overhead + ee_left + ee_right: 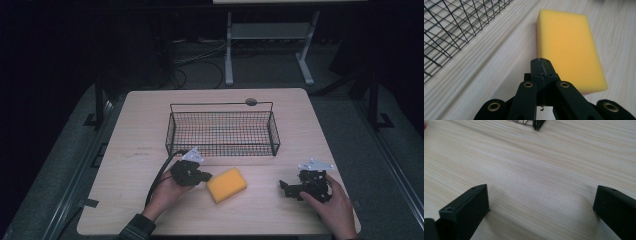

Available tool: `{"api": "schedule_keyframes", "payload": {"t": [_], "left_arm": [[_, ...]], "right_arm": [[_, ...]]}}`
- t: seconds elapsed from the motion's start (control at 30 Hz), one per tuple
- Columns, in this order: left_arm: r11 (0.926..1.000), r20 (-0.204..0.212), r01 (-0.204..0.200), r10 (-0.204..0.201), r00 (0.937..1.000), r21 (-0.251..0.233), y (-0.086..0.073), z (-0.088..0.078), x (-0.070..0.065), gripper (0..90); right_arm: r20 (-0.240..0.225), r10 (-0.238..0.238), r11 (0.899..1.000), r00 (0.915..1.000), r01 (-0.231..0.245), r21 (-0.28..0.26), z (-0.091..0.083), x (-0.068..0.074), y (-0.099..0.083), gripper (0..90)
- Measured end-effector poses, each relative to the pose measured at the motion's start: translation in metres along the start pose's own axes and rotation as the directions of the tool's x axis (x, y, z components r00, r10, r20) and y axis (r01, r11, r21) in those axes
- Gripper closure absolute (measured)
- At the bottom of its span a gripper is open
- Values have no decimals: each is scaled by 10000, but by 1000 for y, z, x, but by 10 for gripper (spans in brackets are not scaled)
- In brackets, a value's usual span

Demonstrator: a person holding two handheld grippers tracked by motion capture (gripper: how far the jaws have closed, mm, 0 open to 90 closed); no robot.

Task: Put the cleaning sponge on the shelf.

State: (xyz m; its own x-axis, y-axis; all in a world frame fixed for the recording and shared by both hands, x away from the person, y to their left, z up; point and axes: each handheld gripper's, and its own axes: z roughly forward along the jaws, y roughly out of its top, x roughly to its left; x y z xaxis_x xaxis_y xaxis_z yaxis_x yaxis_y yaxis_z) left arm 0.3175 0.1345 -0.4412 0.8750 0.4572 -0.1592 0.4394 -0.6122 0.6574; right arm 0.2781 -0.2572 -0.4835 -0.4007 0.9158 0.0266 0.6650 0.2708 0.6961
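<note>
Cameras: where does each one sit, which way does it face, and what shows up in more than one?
High view: above the person's side, looking forward and down on the table; both hands, left gripper and right gripper.
Left gripper view: rides that gripper, looking along its shut jaws low over the table at the yellow sponge, wire basket at its left.
Right gripper view: rides that gripper, looking between its open jaws across bare wood toward a basket corner.
Shared: the sponge in the high and left gripper views; the basket in all three.

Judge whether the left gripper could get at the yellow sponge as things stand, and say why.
Probably yes. The left gripper sits right beside the yellow sponge with bare table between them. Its jaws are shut, though, so they would need to open first.
</note>
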Motion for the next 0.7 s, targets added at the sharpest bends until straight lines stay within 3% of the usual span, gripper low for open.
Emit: {"api": "schedule_keyframes", "payload": {"t": [0.23, 0.37, 0.6, 0.7], "left_arm": [[9996, 26, 207, -208, 9998, 183, -7, -3, -6, 896], [9994, 8, 125, -125, 9999, 322, -8, -3, -6, 896], [9992, -54, 322, -321, 9995, 234, -6, -6, -3, 894], [9995, -139, 320, -321, 9994, -27, -1, -10, -3, 894]], "right_arm": [[-2, 9, 10000, 10000, -9, 3, 0, 0, 0, 0], [-3, 5, 10000, 10000, -5, 4, 0, 0, 0, 0], [-1, 7, 10000, 10000, -7, 4, 0, 0, 0, 0], [-2, 6, 10000, 10000, -6, 3, 0, 0, 0, 0]]}}
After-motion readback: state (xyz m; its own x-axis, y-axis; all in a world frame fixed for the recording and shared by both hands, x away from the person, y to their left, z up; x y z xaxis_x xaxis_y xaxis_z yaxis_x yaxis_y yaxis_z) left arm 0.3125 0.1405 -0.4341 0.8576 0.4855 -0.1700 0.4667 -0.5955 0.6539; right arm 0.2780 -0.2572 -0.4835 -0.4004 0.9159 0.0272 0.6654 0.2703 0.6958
